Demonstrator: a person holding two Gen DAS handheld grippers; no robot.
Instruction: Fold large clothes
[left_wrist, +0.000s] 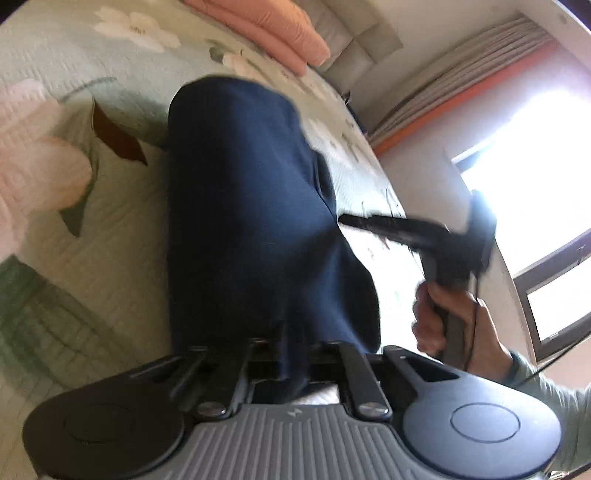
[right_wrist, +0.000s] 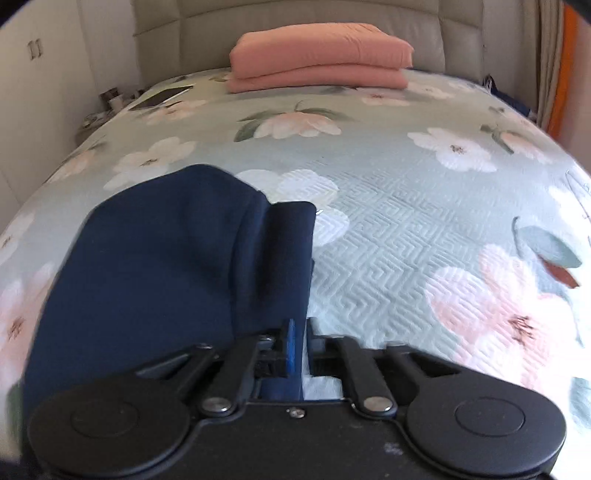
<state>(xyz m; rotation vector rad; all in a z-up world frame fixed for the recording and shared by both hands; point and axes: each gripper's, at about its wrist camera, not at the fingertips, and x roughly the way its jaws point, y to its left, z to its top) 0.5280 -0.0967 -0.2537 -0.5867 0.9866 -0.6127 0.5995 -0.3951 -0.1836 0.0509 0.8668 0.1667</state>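
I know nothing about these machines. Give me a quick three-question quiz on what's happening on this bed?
1. True or false: the left claw is clamped on the navy garment.
2. What lies folded by the headboard? A) pink blanket B) grey towel C) white shirt
3. Fill in: the right claw grips the garment's ___ edge, by its own view.

Key: 1 true. 2 A, the pink blanket. 3 right.
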